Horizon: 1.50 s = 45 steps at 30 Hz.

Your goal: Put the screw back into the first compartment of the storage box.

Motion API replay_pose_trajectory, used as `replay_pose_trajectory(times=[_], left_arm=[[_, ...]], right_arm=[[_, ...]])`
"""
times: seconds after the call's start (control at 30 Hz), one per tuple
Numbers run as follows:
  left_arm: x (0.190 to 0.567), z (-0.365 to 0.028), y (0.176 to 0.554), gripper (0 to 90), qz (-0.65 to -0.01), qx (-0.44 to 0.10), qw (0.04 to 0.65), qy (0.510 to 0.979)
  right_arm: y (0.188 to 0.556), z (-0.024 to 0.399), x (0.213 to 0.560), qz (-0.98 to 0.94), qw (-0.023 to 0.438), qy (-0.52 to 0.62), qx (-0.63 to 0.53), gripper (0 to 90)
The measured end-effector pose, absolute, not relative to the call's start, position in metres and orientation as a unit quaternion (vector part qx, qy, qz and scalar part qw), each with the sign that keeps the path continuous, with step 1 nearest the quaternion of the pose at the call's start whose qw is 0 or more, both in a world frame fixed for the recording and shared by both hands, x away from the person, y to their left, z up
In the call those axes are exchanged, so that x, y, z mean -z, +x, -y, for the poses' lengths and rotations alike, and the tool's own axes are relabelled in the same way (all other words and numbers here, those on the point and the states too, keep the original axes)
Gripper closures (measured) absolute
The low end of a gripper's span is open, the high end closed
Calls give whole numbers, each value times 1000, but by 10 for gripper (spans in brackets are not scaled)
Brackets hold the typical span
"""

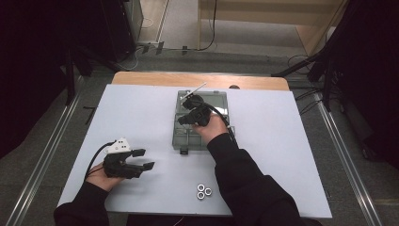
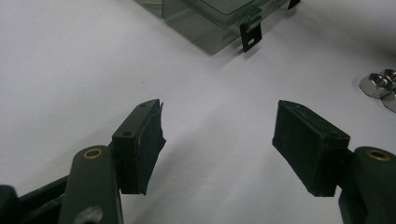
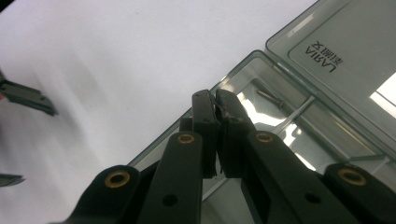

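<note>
A clear smoky plastic compartment box lies open at the table's middle, its lid folded back on the far side. My right gripper hovers over the box's left compartments, jaws pressed together with nothing visible between them. In the right gripper view its tips sit above the box's edge, and a small screw lies in one compartment. My left gripper rests at the front left, open and empty. Its pads stand wide apart over bare table.
Three metal nuts sit in a cluster near the front edge, seen to the right as nuts in the left gripper view. The box's black latch points toward the left gripper. The white table surface ends at a wooden strip at the back.
</note>
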<state>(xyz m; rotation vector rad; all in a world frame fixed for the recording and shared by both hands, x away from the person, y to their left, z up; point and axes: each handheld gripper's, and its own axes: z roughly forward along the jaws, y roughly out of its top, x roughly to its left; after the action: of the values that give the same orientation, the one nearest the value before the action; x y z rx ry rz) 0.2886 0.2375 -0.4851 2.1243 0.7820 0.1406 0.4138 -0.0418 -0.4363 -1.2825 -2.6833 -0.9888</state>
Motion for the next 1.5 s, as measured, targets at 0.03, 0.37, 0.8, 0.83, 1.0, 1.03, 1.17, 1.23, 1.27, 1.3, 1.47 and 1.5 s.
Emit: replay_pose_trajectory(times=[0.03,0.37,0.8,0.83,1.0,1.03,1.17,1.23,1.27,1.3,1.47,1.5], left_arm=[[485,-237,289,328,-313,-56,423,849],[485,-238,288,328,-313,-56,423,848],[485,-238,289,328,-313,-58,422,849],[485,-238,289,328,-313,-59,422,849],[485,-239,289,328,-315,-58,423,848],[485,-239,289,328,-315,-58,423,848],[485,-239,289,328,-315,-59,422,848],[485,-239,289,328,-315,-59,421,848],[485,-239,289,328,-316,-59,421,848],[485,-239,289,328,-315,-59,421,848],[485,-239,290,328,-316,-60,421,848],[485,-239,290,328,-315,-61,421,849]], right_arm=[[415,41,438,856,2,-411,313,884],[426,45,446,845,-7,-422,329,879],[420,51,437,852,-12,-391,348,628],[419,51,436,853,-16,-389,347,605],[409,58,432,854,-11,-376,361,518],[407,59,431,854,-13,-372,363,512],[399,65,432,855,-4,-366,368,476],[397,69,434,856,1,-364,367,465],[395,71,435,857,5,-363,366,458],[393,73,436,857,4,-363,365,457],[382,80,438,863,4,-353,363,445],[380,81,438,864,5,-349,363,442]])
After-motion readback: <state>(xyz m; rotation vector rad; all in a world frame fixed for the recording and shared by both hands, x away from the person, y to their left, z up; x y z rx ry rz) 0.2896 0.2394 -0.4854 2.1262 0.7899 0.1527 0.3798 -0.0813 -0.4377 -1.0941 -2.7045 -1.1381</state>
